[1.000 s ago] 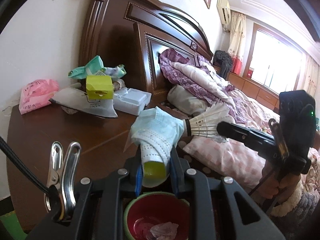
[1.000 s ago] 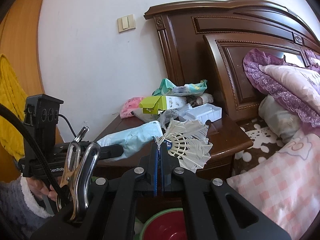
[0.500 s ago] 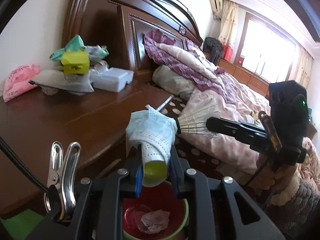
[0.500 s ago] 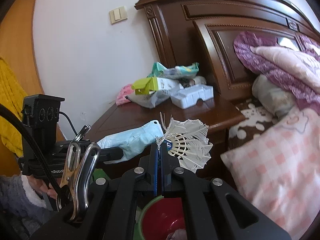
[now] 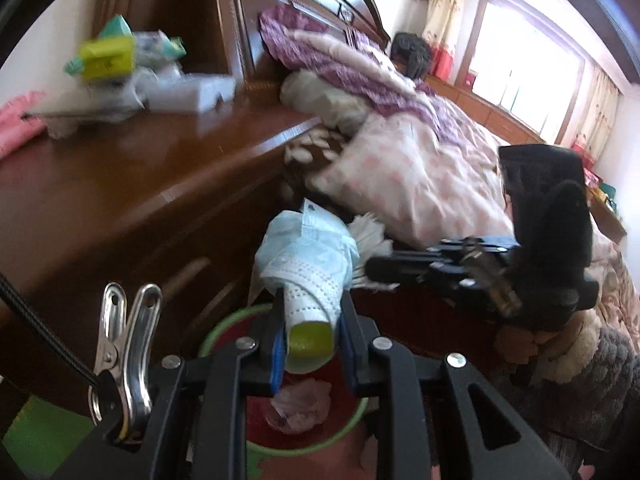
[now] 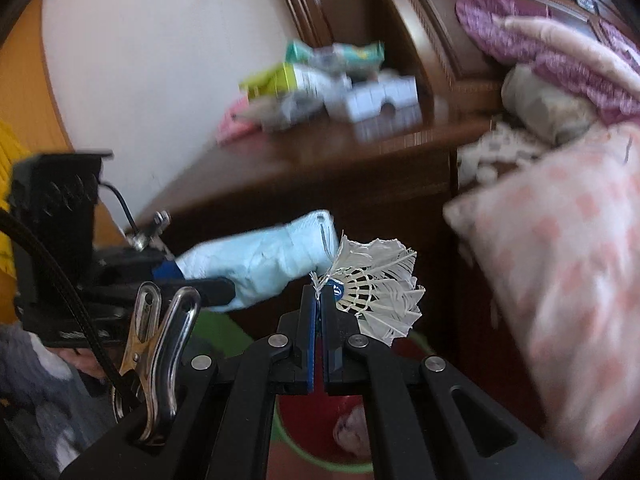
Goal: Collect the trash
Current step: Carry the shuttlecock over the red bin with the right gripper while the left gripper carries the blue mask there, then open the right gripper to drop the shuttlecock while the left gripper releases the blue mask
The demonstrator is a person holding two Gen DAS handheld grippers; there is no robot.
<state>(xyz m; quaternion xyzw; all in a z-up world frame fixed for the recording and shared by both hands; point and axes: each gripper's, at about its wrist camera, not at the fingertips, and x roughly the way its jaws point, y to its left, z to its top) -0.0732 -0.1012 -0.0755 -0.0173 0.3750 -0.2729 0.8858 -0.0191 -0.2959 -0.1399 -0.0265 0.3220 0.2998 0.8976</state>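
My left gripper (image 5: 310, 314) is shut on a light blue face mask (image 5: 308, 256) wrapped round a small yellow-green object, held above a red bin with a green rim (image 5: 224, 324) that holds a crumpled pink wrapper (image 5: 300, 404). My right gripper (image 6: 319, 294) is shut on a white feather shuttlecock (image 6: 376, 288), right beside the mask (image 6: 260, 260). The bin (image 6: 308, 412) shows below it. In the left wrist view the right gripper (image 5: 372, 268) sits just right of the mask, with the shuttlecock (image 5: 368, 236) partly hidden.
A dark wooden nightstand (image 5: 100, 176) carries a pile: a yellow-green box (image 5: 106, 58), a white foam tray (image 5: 192, 90), a pink packet (image 5: 16, 124). A bed with a pink checked pillow (image 6: 560, 264) and purple quilt (image 5: 340, 68) is on the right. Green floor mat (image 5: 40, 444) below.
Both grippers have come down and away from the nightstand top with their loads. The bin now sits directly under them and looks larger.
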